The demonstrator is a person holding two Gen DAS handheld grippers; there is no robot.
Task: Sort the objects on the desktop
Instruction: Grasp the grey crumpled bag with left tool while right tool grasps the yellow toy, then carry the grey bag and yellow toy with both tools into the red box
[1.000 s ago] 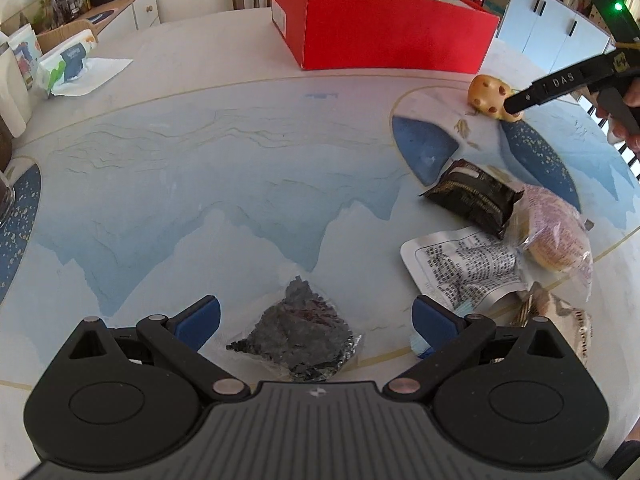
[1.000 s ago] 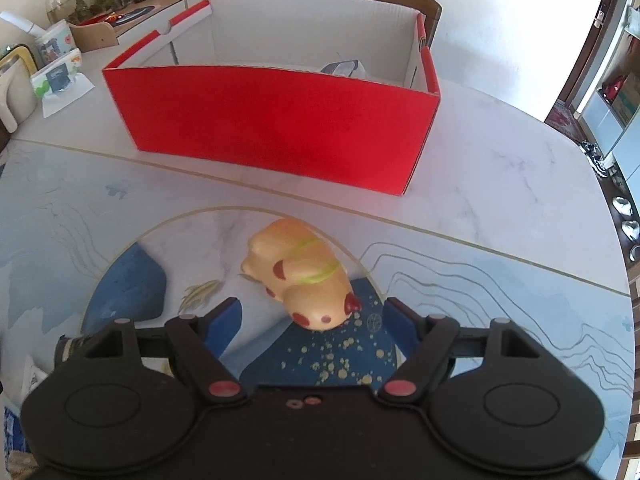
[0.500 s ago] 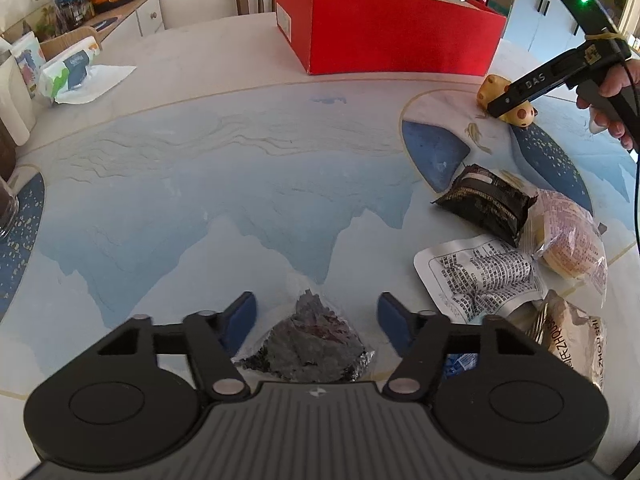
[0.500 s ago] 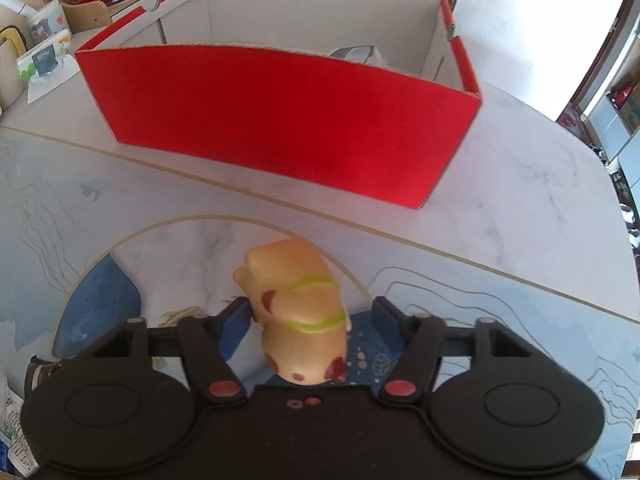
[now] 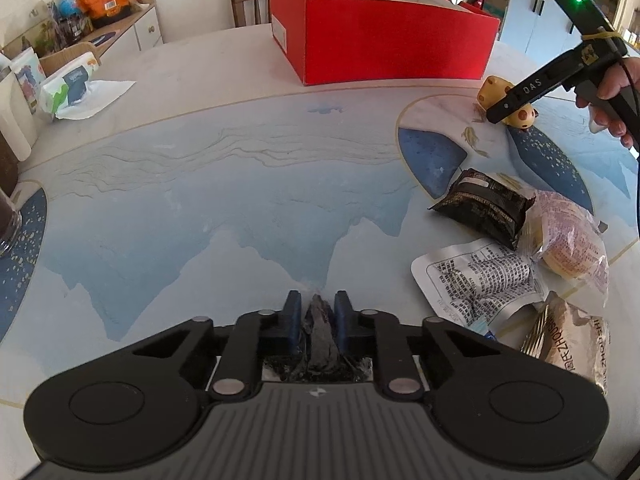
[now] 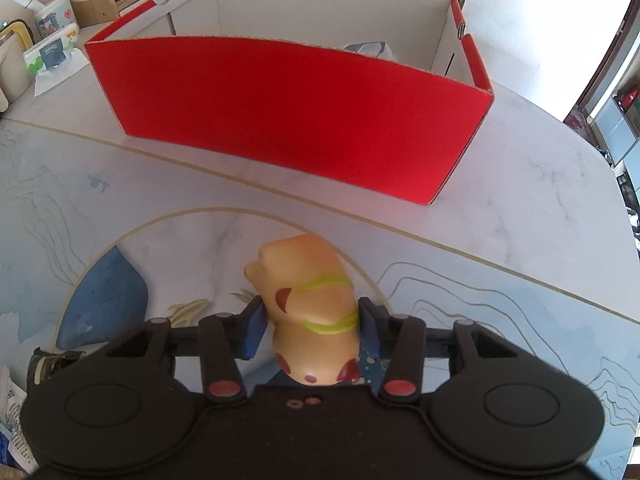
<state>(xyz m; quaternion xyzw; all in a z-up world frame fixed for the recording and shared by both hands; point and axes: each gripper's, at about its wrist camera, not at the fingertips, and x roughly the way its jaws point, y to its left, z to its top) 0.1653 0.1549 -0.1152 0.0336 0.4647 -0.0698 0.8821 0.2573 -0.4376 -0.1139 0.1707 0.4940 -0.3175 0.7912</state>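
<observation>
My left gripper (image 5: 316, 304) is shut on a crumpled dark packet (image 5: 318, 336), which bunches up between the blue pads at the table's near edge. In the right wrist view my right gripper (image 6: 310, 312) has its jaws closing on a yellow toy (image 6: 308, 280) with red spots and green stripes. Both pads touch its sides. The toy rests on the table in front of the red box (image 6: 280, 120), which is open at the top. From the left wrist view the toy (image 5: 522, 118) shows at the far right under that gripper, held by a person's hand (image 5: 608, 92).
Several snack packets lie at the right: a black one (image 5: 484, 208), a wrapped bun (image 5: 568, 236), a silver pouch (image 5: 480, 280) and a brown bag (image 5: 572, 340). A tissue pack (image 5: 68, 88) and a glass (image 5: 8, 216) stand at the left. A chair (image 5: 248, 4) is behind the box.
The left jaws went from wide open to shut on the dark packet. The right jaws narrowed around the yellow toy until the pads met its sides, and the toy now stands further in between them.
</observation>
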